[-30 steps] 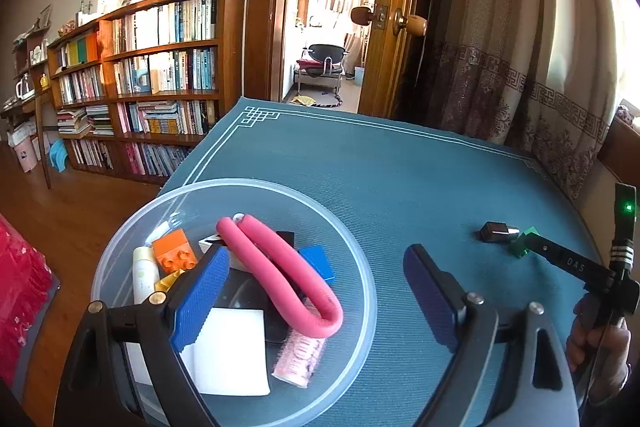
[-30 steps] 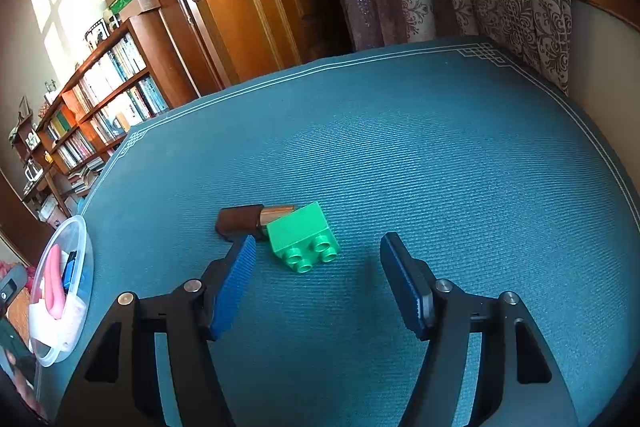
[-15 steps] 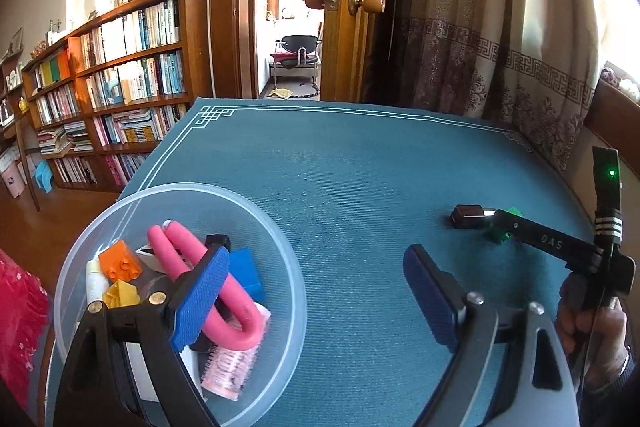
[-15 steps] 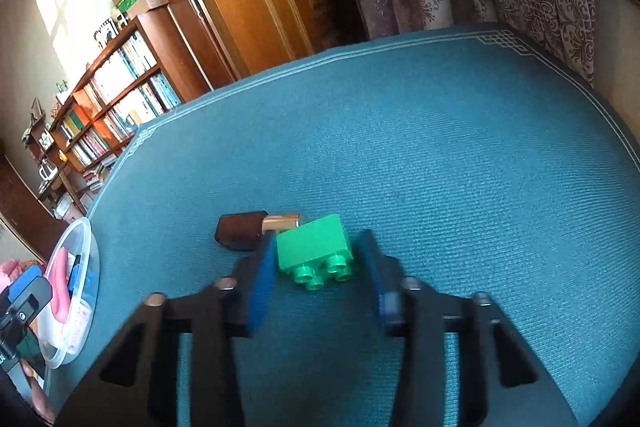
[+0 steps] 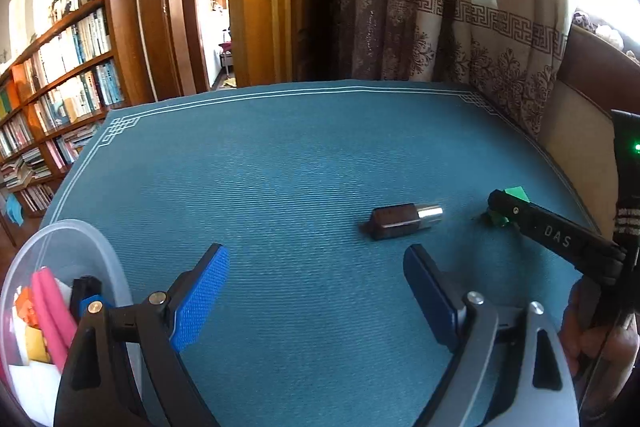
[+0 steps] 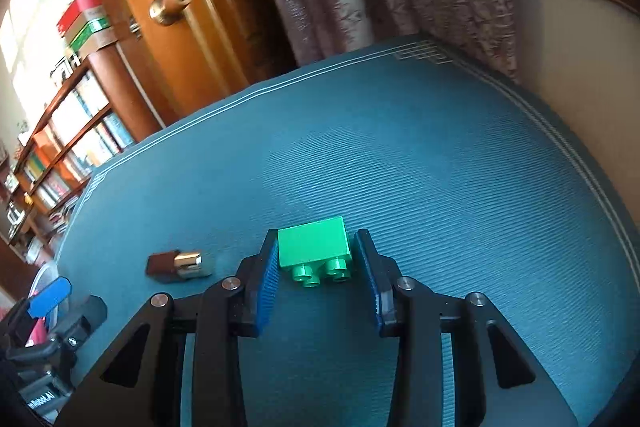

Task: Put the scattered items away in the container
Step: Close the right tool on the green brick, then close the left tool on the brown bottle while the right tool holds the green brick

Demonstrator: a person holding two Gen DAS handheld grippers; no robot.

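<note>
- The right hand-held gripper (image 6: 316, 269) is clenched on the green building block (image 6: 314, 247). Its blue pads (image 6: 267, 277) press against the block's two sides, with the block's studs facing the camera.
- Whether the block is resting on the bench (image 6: 440, 187) or raised off it cannot be told from the right wrist view.
- In the left wrist view only a green corner of that block (image 5: 516, 193) shows, at about 3 o'clock, behind the black finger marked "DAS" (image 5: 556, 237).
- The left hand-held gripper (image 5: 316, 291) is released, its fingers spread wide over bare blue-green cloth and gripping nothing.
- A small dark brown tube with a silver end (image 5: 406, 221) lies on its side on the bench, at about 1 o'clock from the left hand-held gripper and just beyond its right pad. In the right wrist view it sits at 9 o'clock from the block, near it but apart.
- The clear round container (image 5: 100, 255) stands at the bench's near edge, at 8 o'clock in the left wrist view, partly behind the gripper's left finger.
- Inside the container are a pink foam tube (image 5: 50, 311), an orange block (image 5: 26, 303), something yellow (image 5: 36, 345) and white pieces.
- A person's hand (image 5: 600, 339) grips the right tool's handle at 4 o'clock.
- Behind the bench are a wooden door (image 5: 264, 7), a patterned curtain (image 5: 460, 7) and a bookshelf (image 5: 60, 87).
</note>
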